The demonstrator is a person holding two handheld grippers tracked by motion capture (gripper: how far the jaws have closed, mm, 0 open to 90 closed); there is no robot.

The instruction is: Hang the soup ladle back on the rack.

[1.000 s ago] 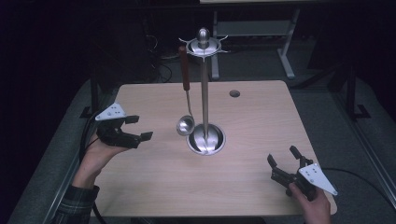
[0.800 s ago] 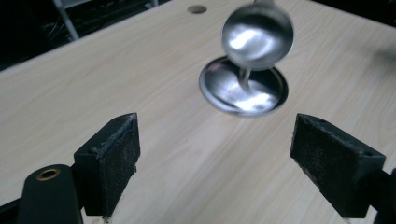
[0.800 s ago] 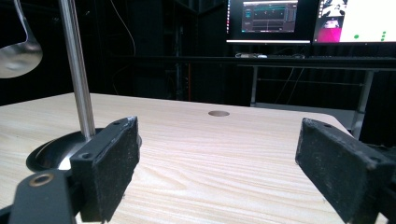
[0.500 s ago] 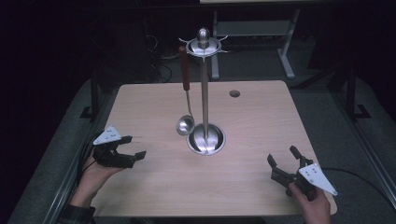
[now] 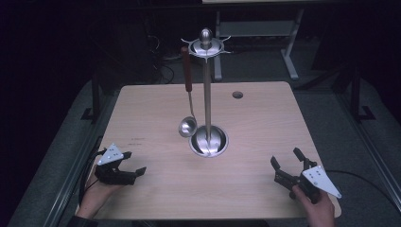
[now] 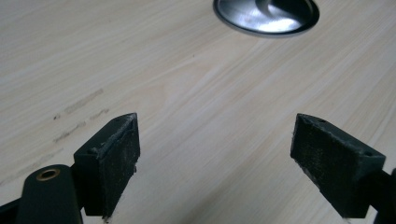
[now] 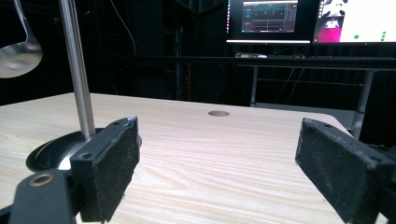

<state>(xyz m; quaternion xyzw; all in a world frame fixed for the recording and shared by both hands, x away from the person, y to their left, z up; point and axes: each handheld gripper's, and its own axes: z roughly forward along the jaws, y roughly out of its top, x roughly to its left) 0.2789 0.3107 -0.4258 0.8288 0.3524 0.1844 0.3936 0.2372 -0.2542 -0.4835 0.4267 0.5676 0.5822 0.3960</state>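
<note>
Your left gripper (image 5: 124, 173) and right gripper (image 5: 289, 173) are both black, each topped with a grey three-cornered plate dotted with small holes. Their blocky jaws carry rough dark pads (image 6: 117, 163), with a brass-coloured rivet at the base. A dark sleeve cuff (image 5: 81, 221) shows on your left wrist.

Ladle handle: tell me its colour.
Dark reddish brown on the ladle handle; the bowl is silver. The high view shows it best.

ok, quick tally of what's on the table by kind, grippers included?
Steel utensil stand with round base and hook crown: 1
Steel ladle with dark brown handle, hanging from the stand: 1
Black two-jaw grippers, both open and holding nothing: 2, left gripper, right gripper
Total: 4
</note>
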